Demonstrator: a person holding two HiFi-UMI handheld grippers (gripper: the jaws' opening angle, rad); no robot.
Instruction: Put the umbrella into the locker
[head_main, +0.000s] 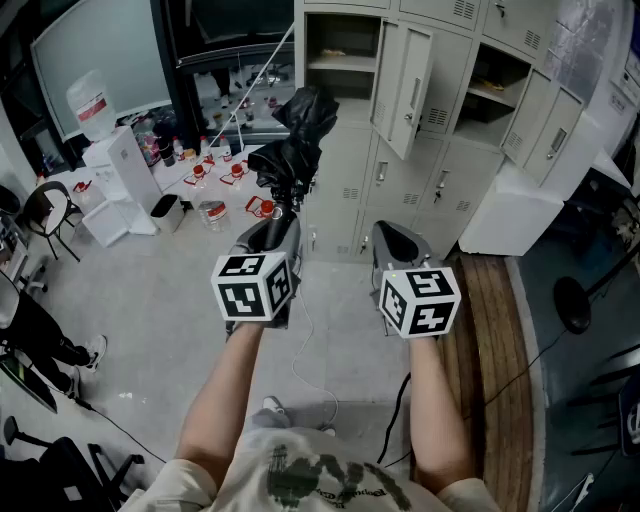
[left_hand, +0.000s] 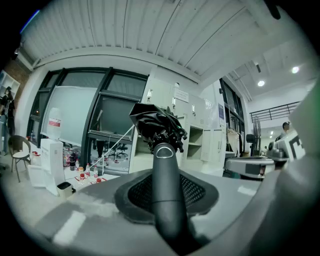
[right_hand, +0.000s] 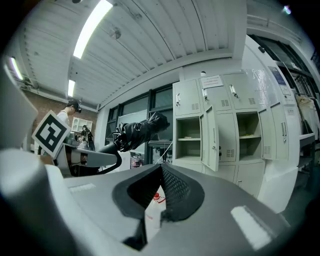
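The left gripper clamps its mesh-textured pads on the smooth, dark, rounded handle of the umbrella. That grip is clear only in the left gripper view. The head view shows the crumpled black canopy beyond, its long axis pointing away toward the grey metal lockers. Alongside, the right gripper has its jaws together and empty. Its view shows an open locker compartment.
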